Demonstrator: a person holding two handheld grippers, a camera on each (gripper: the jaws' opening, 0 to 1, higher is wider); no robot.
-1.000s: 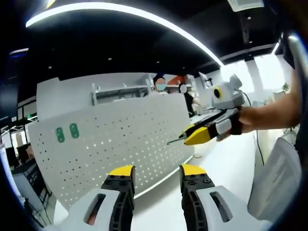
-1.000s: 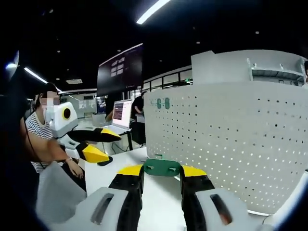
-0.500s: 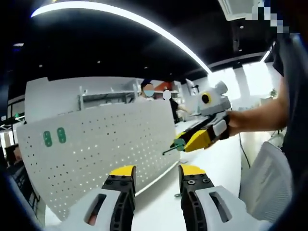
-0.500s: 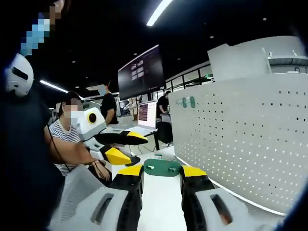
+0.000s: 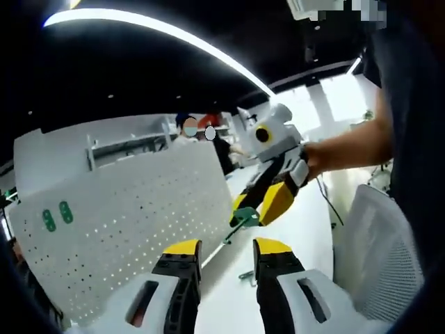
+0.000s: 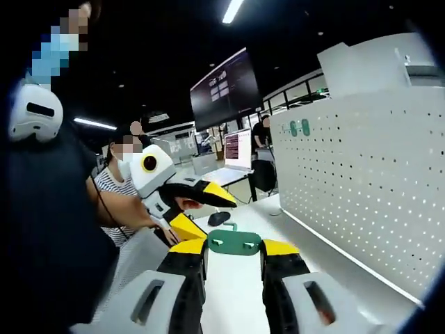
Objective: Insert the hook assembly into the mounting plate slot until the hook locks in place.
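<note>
Stretching away under both grippers lay a white tabletop (image 6: 240, 292), with the white perforated mounting plate (image 5: 125, 223) standing upright on it in a dim office lit by ceiling strip lights (image 5: 181, 38). The right gripper (image 6: 234, 249) clamped the green hook assembly (image 6: 234, 242) between its jaws, held near the plate but apart from it. The left gripper (image 5: 220, 248) stood parted with nothing between its jaws, and a small green piece (image 5: 246, 275) lay on the table beyond it.

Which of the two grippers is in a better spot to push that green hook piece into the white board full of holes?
Right: the right gripper holds the green plastic hook assembly beside the white perforated mounting plate. The left gripper is open.
</note>
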